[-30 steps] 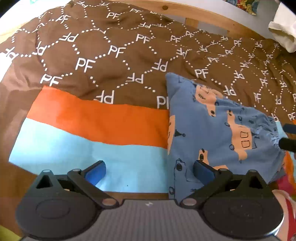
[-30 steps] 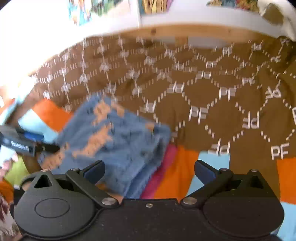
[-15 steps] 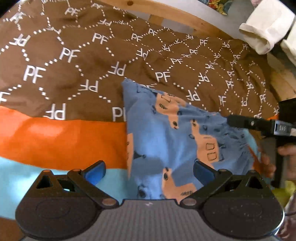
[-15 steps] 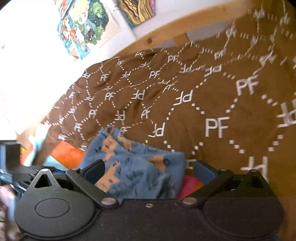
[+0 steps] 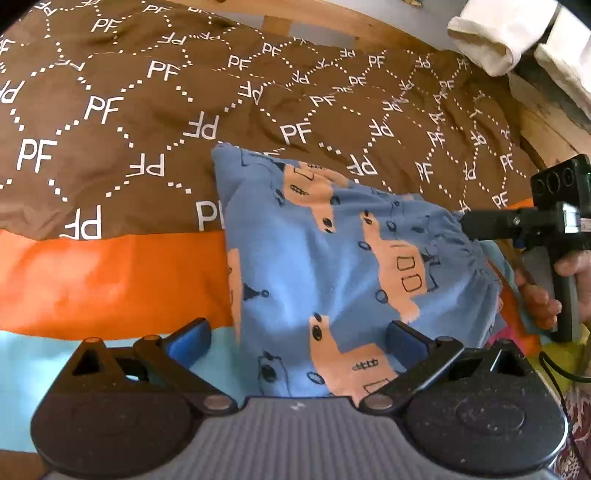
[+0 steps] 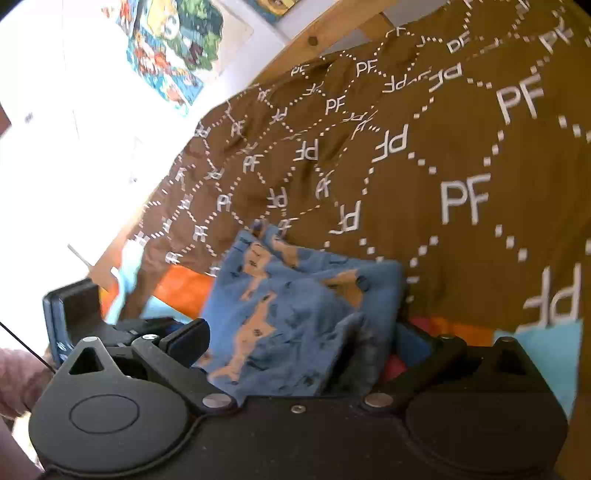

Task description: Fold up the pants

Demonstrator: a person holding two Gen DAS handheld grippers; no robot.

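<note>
The blue pants (image 5: pixel 332 258) with orange vehicle prints lie folded on the bed. In the left wrist view my left gripper (image 5: pixel 299 338) is open at their near edge, its right finger (image 5: pixel 402 338) over the cloth. The right gripper shows at the far right (image 5: pixel 480 223), its tip at the gathered waistband. In the right wrist view the pants (image 6: pixel 295 302) fill the gap between the open fingers of my right gripper (image 6: pixel 299 339), bunched close to the body. Whether either finger touches the cloth is hard to tell.
A brown bedspread (image 5: pixel 147 110) with white "PF" print covers the bed, with orange (image 5: pixel 110 280) and light blue (image 5: pixel 37 369) bands near me. A wooden bed rail (image 5: pixel 369 26) runs along the back. White cloth (image 5: pixel 498 33) hangs at the top right. Posters (image 6: pixel 166 48) are on the wall.
Both grippers have closed in on the pants. The left moved right, over their near edge. The right swung in, and the waistband now lies between its fingers.
</note>
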